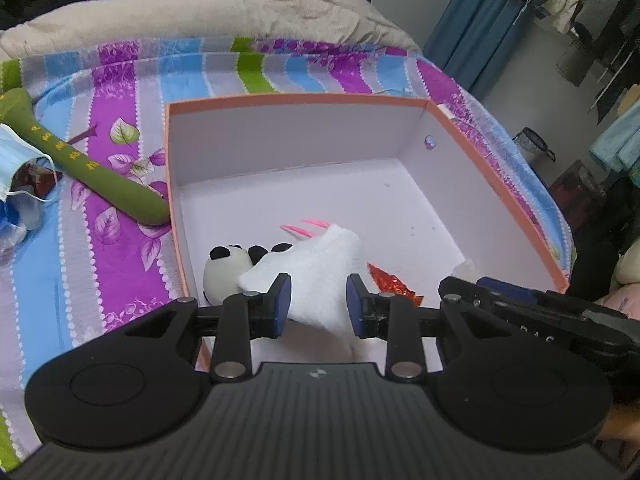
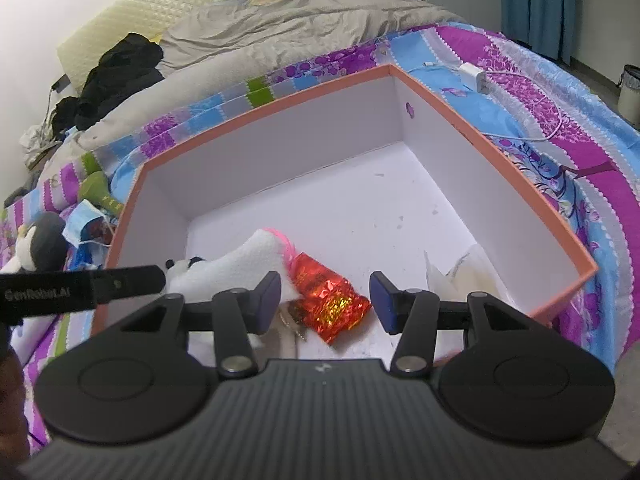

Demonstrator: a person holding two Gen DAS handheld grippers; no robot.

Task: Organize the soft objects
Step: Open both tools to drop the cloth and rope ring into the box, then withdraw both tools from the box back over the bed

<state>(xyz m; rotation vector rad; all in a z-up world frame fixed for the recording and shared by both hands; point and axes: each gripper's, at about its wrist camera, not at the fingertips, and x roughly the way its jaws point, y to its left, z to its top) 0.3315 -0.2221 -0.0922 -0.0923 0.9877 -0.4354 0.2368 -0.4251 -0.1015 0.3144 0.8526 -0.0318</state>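
- Left gripper [image 1: 318,300]: jaws parted, pads just clear of the white plush toy [image 1: 320,276] lying between them inside the box [image 1: 296,100].
- Panda plush [image 1: 226,270]: against the box's left wall, touching the white toy.
- Red foil packet [image 2: 330,304]: on the box floor, just right of the white toy.
- Right gripper [image 2: 325,300]: jaws wide, flanking the packet without contact.
- Green plush stick [image 1: 100,176]: outside, on the striped sheet [image 1: 120,80].
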